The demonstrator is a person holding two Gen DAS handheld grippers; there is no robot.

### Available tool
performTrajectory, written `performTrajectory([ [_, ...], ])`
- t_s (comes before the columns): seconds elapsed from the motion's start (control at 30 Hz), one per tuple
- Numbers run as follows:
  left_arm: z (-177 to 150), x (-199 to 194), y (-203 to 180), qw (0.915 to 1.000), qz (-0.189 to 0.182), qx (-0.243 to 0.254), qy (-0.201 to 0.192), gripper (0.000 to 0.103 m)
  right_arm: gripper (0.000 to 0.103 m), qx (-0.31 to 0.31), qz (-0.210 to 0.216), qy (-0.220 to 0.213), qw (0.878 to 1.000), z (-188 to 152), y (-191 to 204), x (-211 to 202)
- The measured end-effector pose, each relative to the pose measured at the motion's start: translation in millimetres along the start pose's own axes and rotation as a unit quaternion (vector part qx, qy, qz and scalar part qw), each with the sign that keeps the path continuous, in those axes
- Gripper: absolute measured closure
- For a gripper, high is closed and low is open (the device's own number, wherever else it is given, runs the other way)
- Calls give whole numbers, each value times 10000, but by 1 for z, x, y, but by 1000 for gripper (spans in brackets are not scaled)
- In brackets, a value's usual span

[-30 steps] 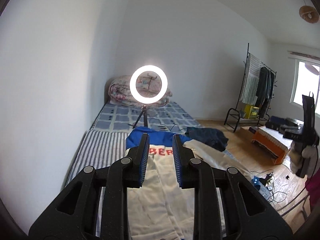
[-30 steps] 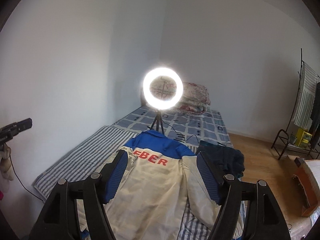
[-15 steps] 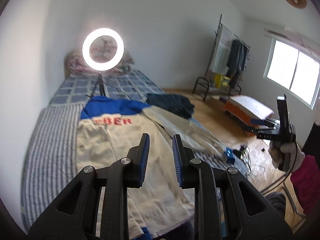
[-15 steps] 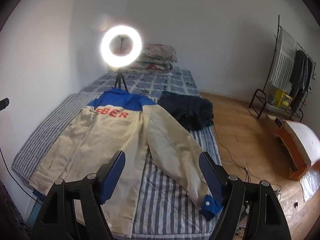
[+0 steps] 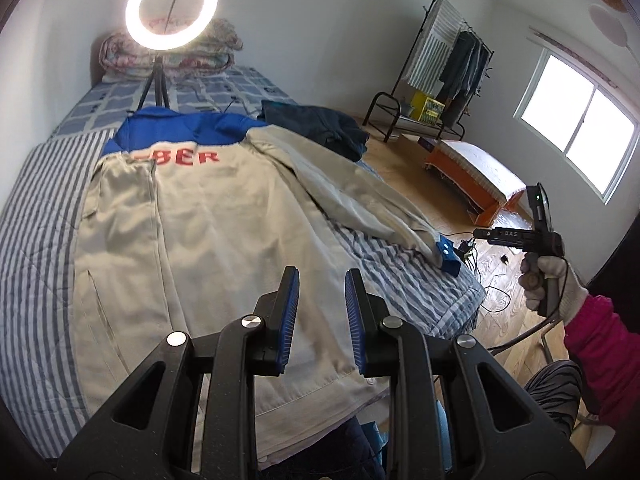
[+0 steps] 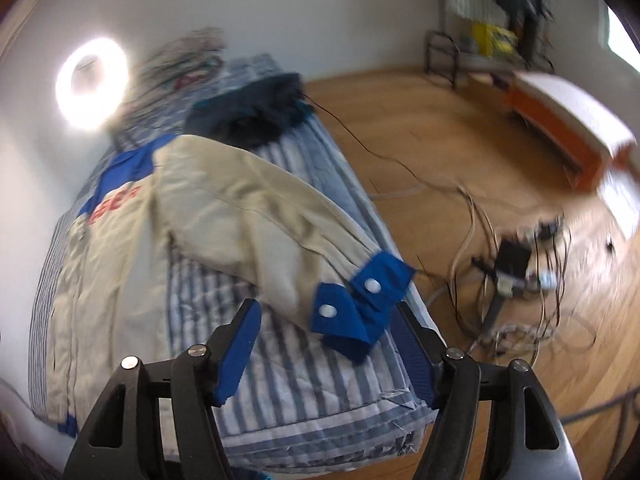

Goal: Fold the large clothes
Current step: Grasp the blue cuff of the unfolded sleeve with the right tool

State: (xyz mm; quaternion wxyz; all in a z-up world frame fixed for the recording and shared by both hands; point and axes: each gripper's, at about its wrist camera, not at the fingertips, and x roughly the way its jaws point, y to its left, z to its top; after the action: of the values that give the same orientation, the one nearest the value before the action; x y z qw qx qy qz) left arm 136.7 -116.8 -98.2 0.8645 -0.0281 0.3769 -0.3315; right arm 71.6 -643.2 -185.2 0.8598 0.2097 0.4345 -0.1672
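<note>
Beige cotton work jacket [image 5: 208,240] with blue yoke and red lettering, spread back-up on a blue-and-white striped bed [image 5: 36,216]; its blue snap cuff [image 6: 356,312] lies at the mattress edge. Left gripper [image 5: 322,296] above the hem, fingers narrowly parted, grasping nothing. Right gripper [image 6: 328,344] over the cuff, fingers closing, not touching it. Beyond: lit ring lamp [image 5: 172,6], wooden floor [image 6: 420,120], clothes rack [image 5: 452,60].
</note>
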Motion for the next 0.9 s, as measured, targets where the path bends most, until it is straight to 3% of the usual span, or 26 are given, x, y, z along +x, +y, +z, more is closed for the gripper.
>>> performTrajectory([
  [0.27, -4, 24, 28, 9991, 162, -294, 273, 81, 35, 1674, 396, 159, 9850, 2, -64, 66],
  [0.57, -7, 42, 29, 9983, 271, -193, 476, 81, 37, 1855, 503, 174, 9812, 19, -78, 104],
  [0.77, -8, 49, 17, 9981, 284, 151, 529, 81, 58, 1875, 540, 259, 9804, 27, -78, 123],
  [0.87, -9, 51, 14, 9979, 260, 248, 537, 81, 82, 1632, 346, 154, 9859, 30, -69, 120],
  [0.9, -9, 51, 13, 9979, 233, 248, 546, 81, 96, 1577, 341, 128, 9868, 30, -67, 117],
])
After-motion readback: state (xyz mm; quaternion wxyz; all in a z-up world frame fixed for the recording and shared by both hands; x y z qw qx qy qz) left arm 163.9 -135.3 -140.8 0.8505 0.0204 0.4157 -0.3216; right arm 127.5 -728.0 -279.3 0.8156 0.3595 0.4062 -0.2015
